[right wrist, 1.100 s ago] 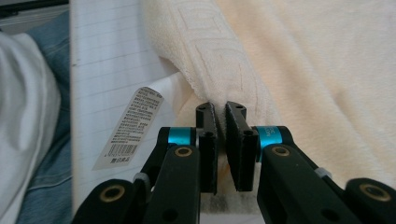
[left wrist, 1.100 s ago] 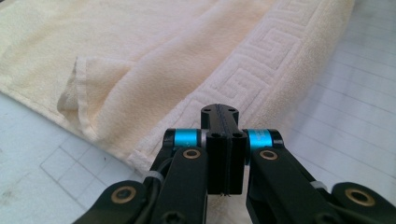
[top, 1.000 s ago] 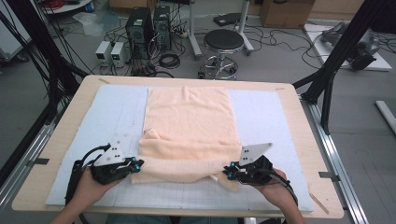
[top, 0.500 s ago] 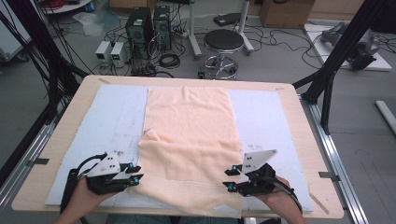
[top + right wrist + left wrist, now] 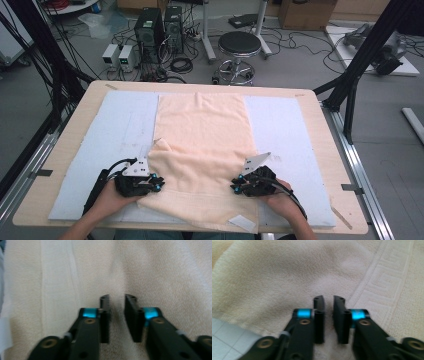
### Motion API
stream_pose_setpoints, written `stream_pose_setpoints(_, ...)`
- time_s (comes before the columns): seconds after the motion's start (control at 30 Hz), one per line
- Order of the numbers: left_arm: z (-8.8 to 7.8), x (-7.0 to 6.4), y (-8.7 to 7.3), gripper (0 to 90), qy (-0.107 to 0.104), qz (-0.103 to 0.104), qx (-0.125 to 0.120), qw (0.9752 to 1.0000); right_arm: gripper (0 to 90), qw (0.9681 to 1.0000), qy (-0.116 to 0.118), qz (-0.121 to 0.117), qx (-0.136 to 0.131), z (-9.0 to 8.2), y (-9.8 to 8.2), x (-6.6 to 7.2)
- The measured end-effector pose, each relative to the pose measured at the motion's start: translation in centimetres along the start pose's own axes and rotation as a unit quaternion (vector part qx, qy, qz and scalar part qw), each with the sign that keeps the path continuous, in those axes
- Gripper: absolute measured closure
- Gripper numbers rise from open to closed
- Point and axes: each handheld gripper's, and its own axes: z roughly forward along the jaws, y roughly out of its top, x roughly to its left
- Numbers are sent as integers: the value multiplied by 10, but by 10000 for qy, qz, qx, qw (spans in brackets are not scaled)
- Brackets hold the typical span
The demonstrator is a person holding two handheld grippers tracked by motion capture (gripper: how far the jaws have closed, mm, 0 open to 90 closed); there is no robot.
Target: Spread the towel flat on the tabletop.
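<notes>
Towel (image 5: 202, 150), soft and peach-coloured, lies down the middle of the pale blue mat (image 5: 292, 130) on the wooden table (image 5: 75, 112). Its near end is folded back over itself, so there is a thicker, lumpy part close to the person. The left gripper (image 5: 159, 184) sits at the left edge of that fold and the right gripper (image 5: 234, 186) at the right edge, each held in a hand (image 5: 107, 197). Both pairs of jaws have just been closing and now stand almost together, with only a thin gap. I cannot tell if any cloth is pinched in that gap. The left gripper view shows a woven band with a square key pattern (image 5: 384, 282) on the towel and a corner of the mat (image 5: 227, 340). The right gripper view shows a plain flat stripe (image 5: 58, 285) along the towel's edge. The high view shows a stool (image 5: 241, 46) and computer boxes (image 5: 160, 27) on the floor behind the table.
</notes>
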Motion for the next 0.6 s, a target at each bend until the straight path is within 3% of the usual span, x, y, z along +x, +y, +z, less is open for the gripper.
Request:
stream_pose_setpoints(0.1, -3, -5, 2, 874, 31, 72, 140, 9999, 861, 9999, -30, -150, 36, -1, 3, 5)
stream_pose_setpoints(0.17, -9, -10, 1, 875, -86, 84, 125, 9998, 863, 9998, 44, -218, 2, -4, 3, 10)
stream_pose_setpoints(0.23, -20, -19, -2, 876, -187, 22, -17, 9998, 863, 9995, 88, -267, -110, -10, 4, 17)
stream_pose_setpoints(0.37, -46, -41, -8, 876, -240, 109, -172, 9995, 862, 9982, 199, -422, -365, -25, 7, 38)
stream_pose_setpoints(0.5, -68, -58, -14, 875, -284, 132, -272, 9991, 858, 9969, 334, -561, -438, -32, 8, 60)
stream_pose_setpoints(0.57, -73, -63, -18, 874, -364, 135, -336, 9987, 820, 9959, 440, -658, -433, -33, 8, 69)
stream_pose_setpoints(0.6, -75, -64, -19, 870, -407, 102, -381, 9984, 758, 9956, 507, -662, -429, -34, 8, 72)
